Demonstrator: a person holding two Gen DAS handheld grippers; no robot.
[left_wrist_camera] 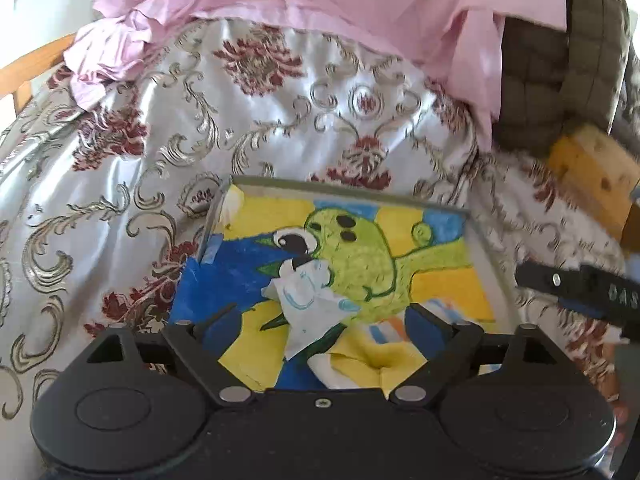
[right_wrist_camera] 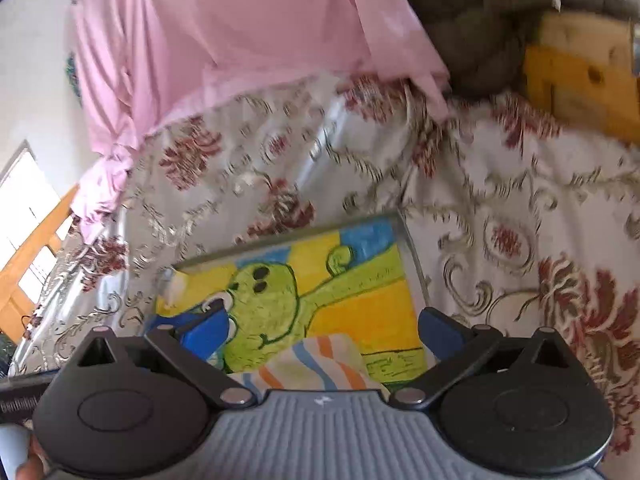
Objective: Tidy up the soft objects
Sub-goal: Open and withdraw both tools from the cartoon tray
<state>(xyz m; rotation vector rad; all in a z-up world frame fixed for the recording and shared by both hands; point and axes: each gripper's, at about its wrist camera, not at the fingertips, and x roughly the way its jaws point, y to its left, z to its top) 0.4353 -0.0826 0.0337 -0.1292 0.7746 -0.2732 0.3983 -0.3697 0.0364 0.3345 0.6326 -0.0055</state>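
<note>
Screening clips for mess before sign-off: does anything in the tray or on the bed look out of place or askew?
Yes. In the tray, a crumpled white cloth lies loose across the drawing, and a yellow cloth and striped cloth sit bunched, not folded. The pink sheet is rumpled at the back of the bed.

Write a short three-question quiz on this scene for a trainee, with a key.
1. True or false: the left hand-held gripper is shut on the crumpled white cloth with pale blue print.
2. What colour is the plain sheet draped at the far end of the floral satin bedspread?
A) pink B) green C) black
3. Fill in: the soft cloths lie on the shallow grey-rimmed tray lined with a drawing of a ___ cartoon creature.

Key
1. False: its jaws stand open above the white cloth.
2. A
3. green

The right hand-held gripper is open too, above the folded orange-and-blue striped cloth.
</note>
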